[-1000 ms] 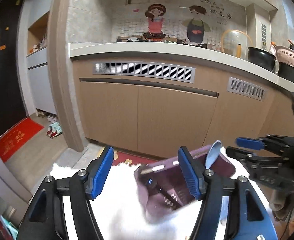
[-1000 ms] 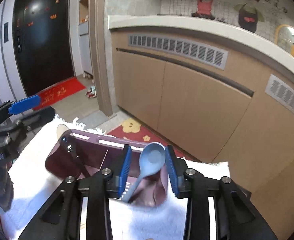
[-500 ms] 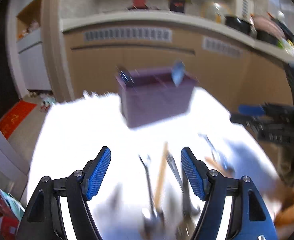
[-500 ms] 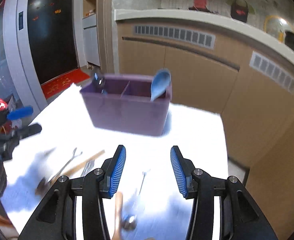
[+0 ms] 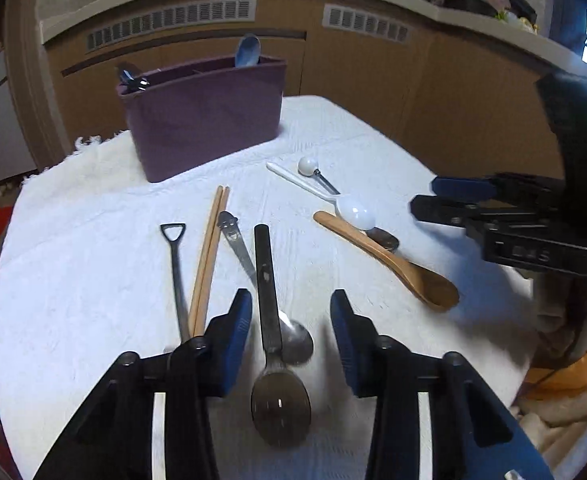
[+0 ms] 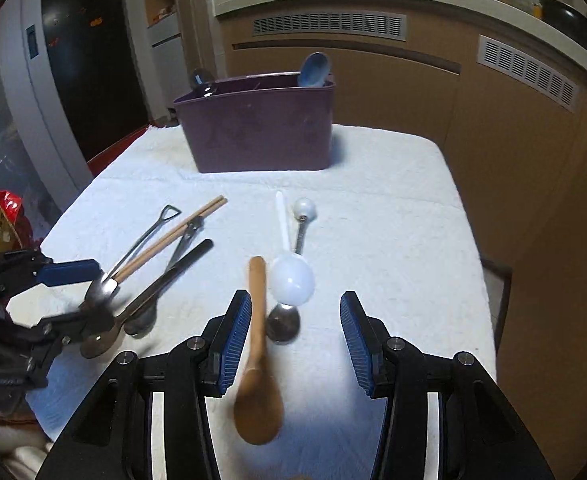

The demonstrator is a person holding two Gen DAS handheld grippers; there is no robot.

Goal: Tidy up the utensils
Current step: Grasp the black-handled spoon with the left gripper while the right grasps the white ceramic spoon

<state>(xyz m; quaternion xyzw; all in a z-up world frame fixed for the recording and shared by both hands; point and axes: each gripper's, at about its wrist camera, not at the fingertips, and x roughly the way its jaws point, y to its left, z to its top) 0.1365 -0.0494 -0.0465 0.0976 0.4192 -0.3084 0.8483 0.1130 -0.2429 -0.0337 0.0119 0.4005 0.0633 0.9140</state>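
Both grippers, left [image 5: 289,326] and right [image 6: 295,322], have been pulled back from the purple caddy [image 6: 259,126], jaws spread empty over spoons lying lengthwise toward it.
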